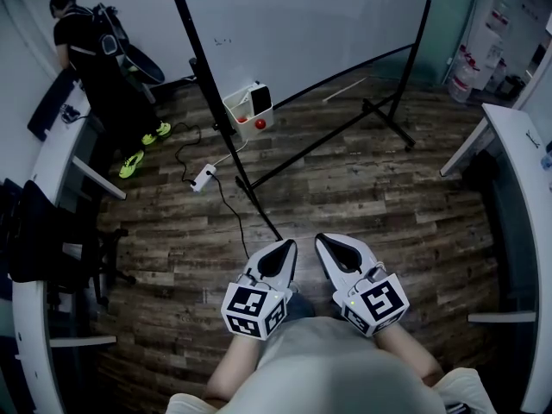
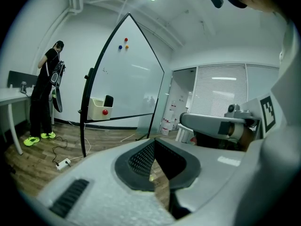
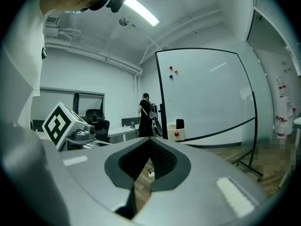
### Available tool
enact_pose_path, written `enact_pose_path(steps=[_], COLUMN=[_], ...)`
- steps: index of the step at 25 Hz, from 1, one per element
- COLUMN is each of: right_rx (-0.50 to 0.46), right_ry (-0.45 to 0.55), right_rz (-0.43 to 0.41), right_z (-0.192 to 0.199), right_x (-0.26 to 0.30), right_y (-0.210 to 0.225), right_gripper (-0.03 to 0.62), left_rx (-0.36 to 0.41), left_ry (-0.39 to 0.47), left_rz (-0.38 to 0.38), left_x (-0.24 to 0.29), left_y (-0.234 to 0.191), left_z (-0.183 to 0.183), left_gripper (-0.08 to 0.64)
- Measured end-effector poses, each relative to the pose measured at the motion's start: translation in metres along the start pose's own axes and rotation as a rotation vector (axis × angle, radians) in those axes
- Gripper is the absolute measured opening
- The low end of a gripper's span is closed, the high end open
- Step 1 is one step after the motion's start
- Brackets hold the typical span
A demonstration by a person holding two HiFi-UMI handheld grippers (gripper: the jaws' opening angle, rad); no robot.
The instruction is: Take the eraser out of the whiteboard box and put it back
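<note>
A cream whiteboard box point(image 1: 245, 110) hangs on the whiteboard's point(image 1: 302, 24) lower rail. A black eraser point(image 1: 260, 99) stands upright in it, and a red round magnet point(image 1: 260, 122) sits on its front. Both grippers are held low and close to the body, well short of the box. My left gripper point(image 1: 288, 243) and right gripper point(image 1: 321, 238) are side by side, both shut with nothing between the jaws. The left gripper view shows the box point(image 2: 97, 108) and eraser point(image 2: 108, 100) far ahead. In the right gripper view the box point(image 3: 172, 133) and eraser point(image 3: 179, 124) are small in the distance.
A person in black point(image 1: 90, 50) stands at the back left by a desk point(image 1: 52, 153). A power strip point(image 1: 203, 177) and cable lie on the wood floor near the whiteboard's stand leg point(image 1: 259, 205). An office chair point(image 1: 47, 240) is at left, another desk point(image 1: 526, 171) at right.
</note>
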State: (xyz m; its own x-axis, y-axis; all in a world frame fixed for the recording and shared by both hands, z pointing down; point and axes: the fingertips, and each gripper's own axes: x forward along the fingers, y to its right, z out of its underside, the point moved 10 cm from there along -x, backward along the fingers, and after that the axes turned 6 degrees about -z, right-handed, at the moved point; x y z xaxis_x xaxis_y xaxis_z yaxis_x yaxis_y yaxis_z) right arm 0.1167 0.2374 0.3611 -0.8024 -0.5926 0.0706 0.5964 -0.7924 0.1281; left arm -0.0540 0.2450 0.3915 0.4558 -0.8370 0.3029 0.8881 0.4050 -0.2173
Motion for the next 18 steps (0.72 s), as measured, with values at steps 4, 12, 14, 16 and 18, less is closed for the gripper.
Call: enact_pose_path(steps=[4,12,14,16,18], right_rx=[-0.004,-0.012,-0.011,-0.008,-0.006], right_ry=[0.004,0.005,0.000,0.000,0.002], right_rz=[0.008,0.016,0.022,0.028,0.034], right_z=[-0.005,-0.014,-0.015,-0.015,-0.016], right_x=[0.023,0.068,0.078,0.088,0.097], right_y=[0.011,0.031,0.036,0.039,0.042], right_gripper=[0.005,0.005,0.005,0.005,0.005], left_rx=[0.000,-0.002,-0.005,-0.005,-0.005], left_ry=[-0.001,0.005,0.004,0.003,0.002], left_rz=[0.009,0.008,0.008,0.011,0.015], left_x=[0.014,0.042,0.047,0.052,0.055], left_y=[-0.020,-0.061,-0.070,-0.079,-0.087], left_z=[-0.010,-0.031,-0.035,-0.038,-0.041], left_gripper=[0.005,0.005,0.005,0.005,0.005])
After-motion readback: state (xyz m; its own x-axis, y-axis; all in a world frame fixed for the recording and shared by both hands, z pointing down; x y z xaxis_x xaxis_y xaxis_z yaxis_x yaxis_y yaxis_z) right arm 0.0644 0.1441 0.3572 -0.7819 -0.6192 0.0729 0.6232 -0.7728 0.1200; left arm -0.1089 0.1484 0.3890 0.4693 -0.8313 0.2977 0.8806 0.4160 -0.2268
